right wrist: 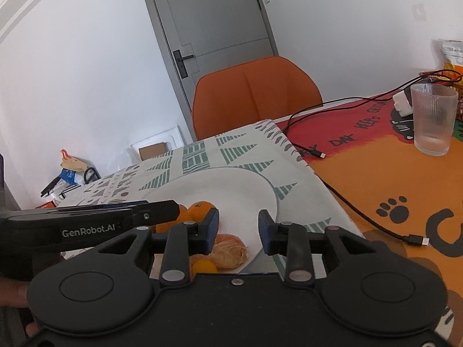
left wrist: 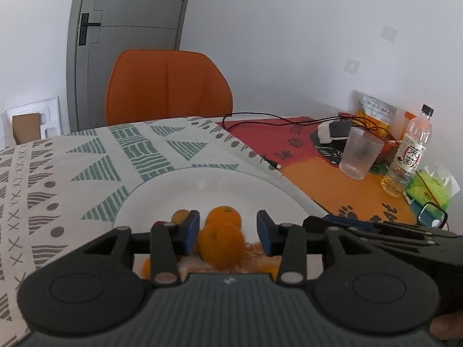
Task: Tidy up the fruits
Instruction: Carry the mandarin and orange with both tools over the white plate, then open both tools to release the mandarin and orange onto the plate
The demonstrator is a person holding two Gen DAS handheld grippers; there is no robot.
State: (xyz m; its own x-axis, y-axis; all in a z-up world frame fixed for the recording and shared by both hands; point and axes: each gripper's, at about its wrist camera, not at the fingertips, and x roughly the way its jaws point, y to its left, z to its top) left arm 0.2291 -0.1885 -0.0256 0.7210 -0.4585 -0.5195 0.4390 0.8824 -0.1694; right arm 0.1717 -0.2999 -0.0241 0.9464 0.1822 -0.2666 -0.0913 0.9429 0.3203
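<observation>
Several glossy oranges [left wrist: 221, 237], one peeled [right wrist: 230, 251]

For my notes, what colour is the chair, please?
Orange; the chair shows best in the right wrist view.

Left claw [left wrist: 228, 230] and right claw [right wrist: 238, 228], both level, jaws spread apart and gripping nothing; the right claw lies just right of the left.

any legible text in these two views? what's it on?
"GenRobot.AI": on the side of the left gripper.
"DAY", then "KEEPS" (partly guessed): on the red and orange mat.
"茉莉": on the bottle label, a tentative reading.
Black characters on the mat in the left wrist view, and the print on the snack bag: too blurred.
</observation>
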